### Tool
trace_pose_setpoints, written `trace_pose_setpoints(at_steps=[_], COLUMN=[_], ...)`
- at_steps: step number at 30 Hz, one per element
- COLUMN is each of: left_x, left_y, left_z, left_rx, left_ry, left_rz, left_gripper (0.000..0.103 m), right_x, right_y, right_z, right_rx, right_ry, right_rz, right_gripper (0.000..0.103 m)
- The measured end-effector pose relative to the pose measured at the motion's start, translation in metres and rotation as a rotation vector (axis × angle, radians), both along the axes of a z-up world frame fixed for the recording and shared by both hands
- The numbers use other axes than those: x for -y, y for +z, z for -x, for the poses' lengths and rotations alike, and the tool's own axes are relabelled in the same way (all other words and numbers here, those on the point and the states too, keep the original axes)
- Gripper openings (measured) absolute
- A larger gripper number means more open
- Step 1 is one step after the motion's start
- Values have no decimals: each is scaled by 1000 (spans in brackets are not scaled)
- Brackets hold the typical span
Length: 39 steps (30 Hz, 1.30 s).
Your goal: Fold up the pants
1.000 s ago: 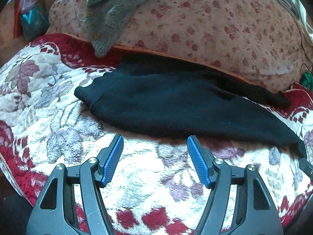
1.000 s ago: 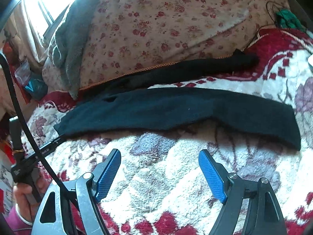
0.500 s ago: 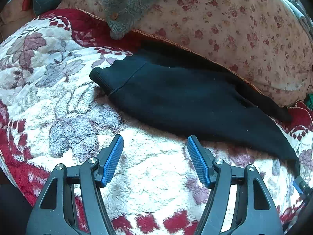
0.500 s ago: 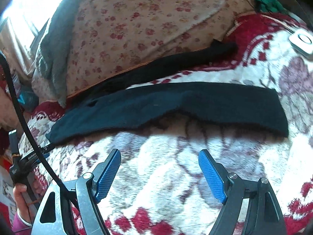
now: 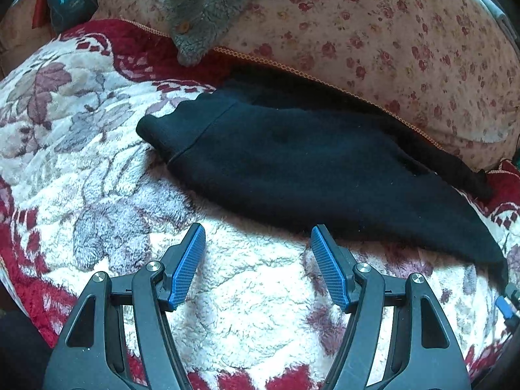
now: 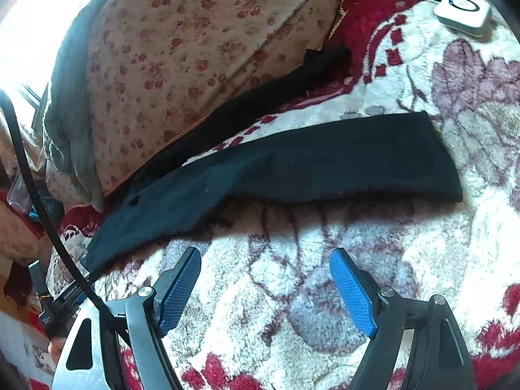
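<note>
Black pants (image 5: 292,169) lie flat on a fluffy red-and-white floral blanket (image 5: 97,162), waistband to the left, legs to the right. In the right wrist view the near leg (image 6: 325,159) ends in a cuff at right; the far leg (image 6: 276,97) runs along a floral pillow. My left gripper (image 5: 258,237) is open and empty, just in front of the pants' near edge by the waist. My right gripper (image 6: 265,260) is open and empty, short of the near leg.
A large floral pillow (image 5: 373,32) lies behind the pants with a grey fleece garment (image 5: 201,6) draped over it. A white square device (image 6: 463,11) sits on the blanket at the far right. A cable (image 6: 32,175) and my left hand's gripper (image 6: 61,299) show at left.
Both grippers have stayed open. The left view has shifted right, so the waistband sits nearer its middle. The right view has swung toward the leg cuff, bringing the white device into view.
</note>
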State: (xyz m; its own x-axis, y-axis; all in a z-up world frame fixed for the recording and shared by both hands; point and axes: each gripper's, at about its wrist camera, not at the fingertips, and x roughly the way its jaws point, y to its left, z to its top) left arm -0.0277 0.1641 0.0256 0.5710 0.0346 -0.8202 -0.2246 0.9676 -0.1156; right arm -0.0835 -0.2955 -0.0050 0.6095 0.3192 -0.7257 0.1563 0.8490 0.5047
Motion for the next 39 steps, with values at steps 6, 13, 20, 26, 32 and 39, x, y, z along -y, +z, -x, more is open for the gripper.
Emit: trace_pose_setpoints(at_steps=[6,13,20,26,32,39], left_x=[-3,-6,-3,0,2,-1], left_y=[-3,-6,-5,-6,-7,-4], left_z=[-5,-11,-20,-33,-42,-51], left_rx=[-10,-11,-8,-16,-18,-25], left_ry=[6,17,24,36,44,40], left_rz=[2,16,39,72,84,116], left_gripper=[68,68,68,68,68,68], right_x=[0,7,14,21,34,47], right_y=[-5,-8,-11,-15,-20,-25], right_z=[-11,-14,-17,-29,-37,-40], right_rx=[-16,-20,-15,-5,4,32], right_ry=[-23,-39,-63,-104,-150,-217], right_rz=[-10,-35,-73,-120,-220,-339], right_gripper=[81,81,81,81,81,81])
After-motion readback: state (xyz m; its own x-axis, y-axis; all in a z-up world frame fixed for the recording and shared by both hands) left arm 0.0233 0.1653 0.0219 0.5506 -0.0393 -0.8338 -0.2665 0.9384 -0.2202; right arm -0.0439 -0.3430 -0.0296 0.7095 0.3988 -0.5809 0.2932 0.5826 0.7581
